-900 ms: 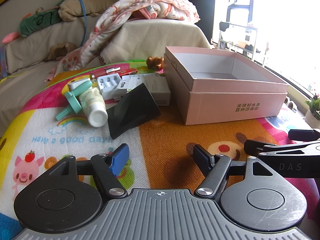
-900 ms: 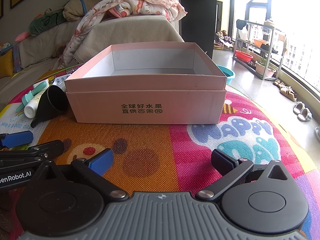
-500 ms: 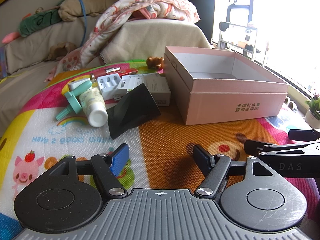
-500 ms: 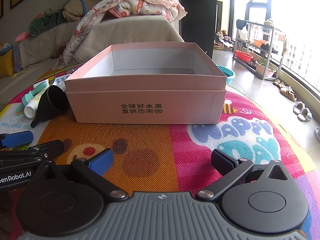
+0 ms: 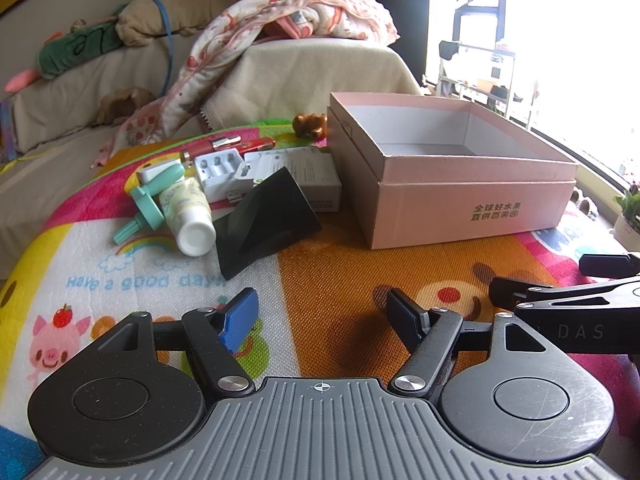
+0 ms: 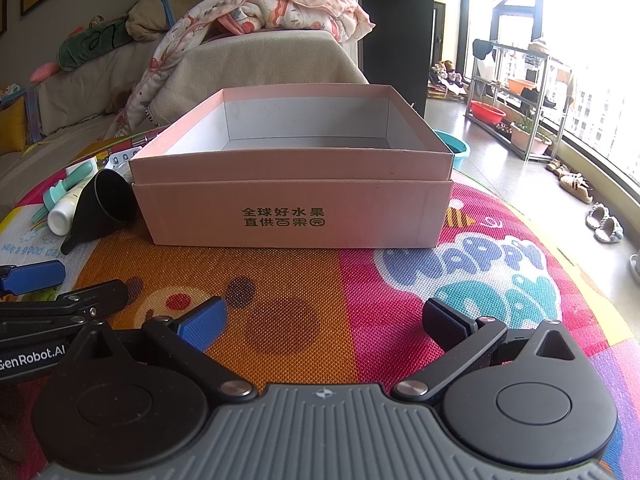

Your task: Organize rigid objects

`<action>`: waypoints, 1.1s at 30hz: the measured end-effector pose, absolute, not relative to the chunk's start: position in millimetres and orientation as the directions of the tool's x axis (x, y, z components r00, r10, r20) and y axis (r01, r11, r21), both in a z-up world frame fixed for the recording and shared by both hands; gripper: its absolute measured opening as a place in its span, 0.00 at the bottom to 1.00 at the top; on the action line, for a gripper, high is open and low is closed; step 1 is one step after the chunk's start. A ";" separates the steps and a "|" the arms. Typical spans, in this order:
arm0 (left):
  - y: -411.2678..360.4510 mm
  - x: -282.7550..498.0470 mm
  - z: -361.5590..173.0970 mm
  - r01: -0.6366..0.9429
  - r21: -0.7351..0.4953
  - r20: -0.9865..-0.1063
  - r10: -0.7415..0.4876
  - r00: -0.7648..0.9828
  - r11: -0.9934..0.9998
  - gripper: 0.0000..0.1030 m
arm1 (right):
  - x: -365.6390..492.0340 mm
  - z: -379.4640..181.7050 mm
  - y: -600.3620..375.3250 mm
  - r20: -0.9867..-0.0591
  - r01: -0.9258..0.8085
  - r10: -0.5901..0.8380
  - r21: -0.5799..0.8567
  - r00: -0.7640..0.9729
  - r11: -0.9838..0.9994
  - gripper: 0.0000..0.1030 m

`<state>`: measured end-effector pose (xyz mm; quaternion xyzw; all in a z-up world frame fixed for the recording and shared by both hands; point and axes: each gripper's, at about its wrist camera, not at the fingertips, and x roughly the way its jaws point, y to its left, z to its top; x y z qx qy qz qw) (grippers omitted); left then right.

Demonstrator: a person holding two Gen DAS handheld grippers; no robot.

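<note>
The rigid objects lie in a loose cluster on the colourful play mat (image 5: 332,280), just left of the pink cardboard box (image 5: 472,204), none of them inside it. The cluster holds a black funnel-shaped nozzle (image 5: 268,216) lying on its side, a white tube (image 5: 188,212) with its cap toward the camera, a mint-green plastic tool (image 5: 148,204), a white battery charger (image 5: 218,172), a flat white packet (image 5: 304,176), a red pen (image 5: 236,146) and a small brown figurine (image 5: 310,125) behind them near the box's far corner.

The left gripper (image 5: 322,314) hovers low over the mat, tilted downward, jaws spread wide with nothing between them; only the orange part of the mat shows in the gap. The right gripper (image 6: 324,320) is posed alike beside it, angled down at the mat in front of the box, its jaws parted even wider and likewise holding nothing. Each gripper's side shows at the edge of the other's view, so the two sit close together.

The box stands upright and open-topped, printed characters on its near wall. Its white interior shows bare walls and floor as far as both views reach; the strip just behind the near wall is hidden.

Behind the mat, a patterned blanket (image 5: 304,12) is draped over a beige-covered sofa (image 5: 320,72).
</note>
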<state>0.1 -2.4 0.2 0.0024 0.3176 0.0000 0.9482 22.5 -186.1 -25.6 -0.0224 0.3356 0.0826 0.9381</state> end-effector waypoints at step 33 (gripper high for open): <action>40.8 84.9 24.7 0.486 0.196 -0.685 -0.236 0.689 0.852 0.69 | 31.1 -15.4 -194.1 -0.702 -0.285 0.218 0.023 0.678 0.958 1.00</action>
